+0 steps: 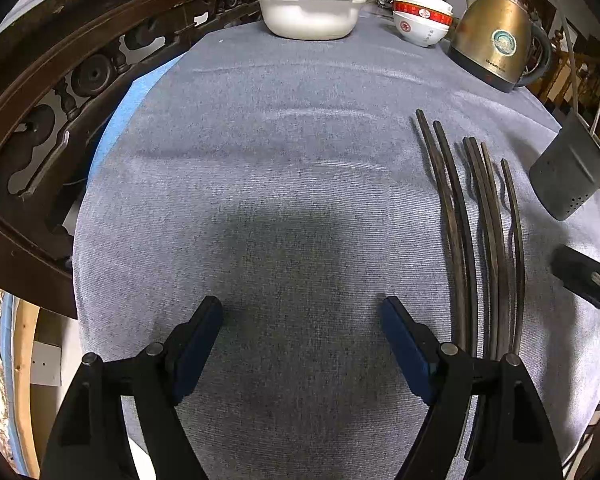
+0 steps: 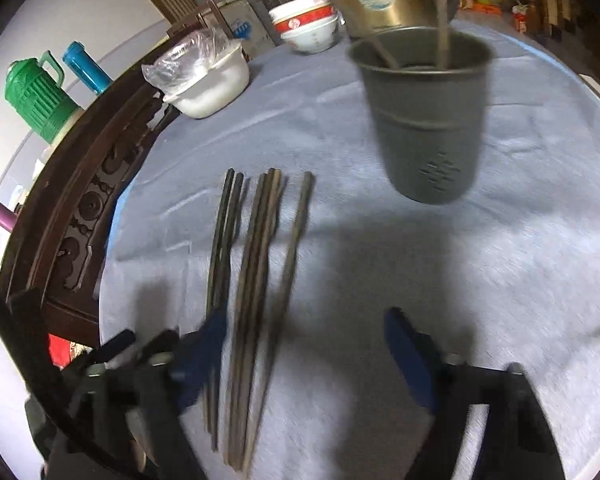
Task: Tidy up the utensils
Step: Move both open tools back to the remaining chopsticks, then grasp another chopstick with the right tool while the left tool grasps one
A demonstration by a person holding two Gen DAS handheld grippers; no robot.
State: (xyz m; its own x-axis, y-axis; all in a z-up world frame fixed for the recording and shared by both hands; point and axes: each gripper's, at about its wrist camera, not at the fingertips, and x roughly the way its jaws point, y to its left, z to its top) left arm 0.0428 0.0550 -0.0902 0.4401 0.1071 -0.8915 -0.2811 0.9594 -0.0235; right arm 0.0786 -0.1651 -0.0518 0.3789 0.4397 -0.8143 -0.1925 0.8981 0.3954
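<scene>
Nearest the left wrist camera, the left gripper (image 1: 302, 312) stands released, its blue-padded fingers spread over bare grey woven tablecloth (image 1: 260, 140) with nothing between them. The right gripper (image 2: 302, 324) is also unclenched; its picture is blurred, and the near ends of the dark wooden chopsticks (image 2: 256, 264) lie in its gap, close to the left pad, no pad pressing on them.

The chopsticks lie flat on the cloth, side by side in a loose row, long axes running straight away from both cameras. In the left view they (image 1: 476, 240) sit just beside the right finger.

Beyond them stands an upright grey metal perforated utensil cup (image 2: 424, 120) holding a couple of pale sticks. Farther back are a brass-coloured electric kettle (image 1: 496, 36), stacked red-and-white bowls (image 1: 420, 20) and a white basin with a plastic bag (image 1: 310, 16).
</scene>
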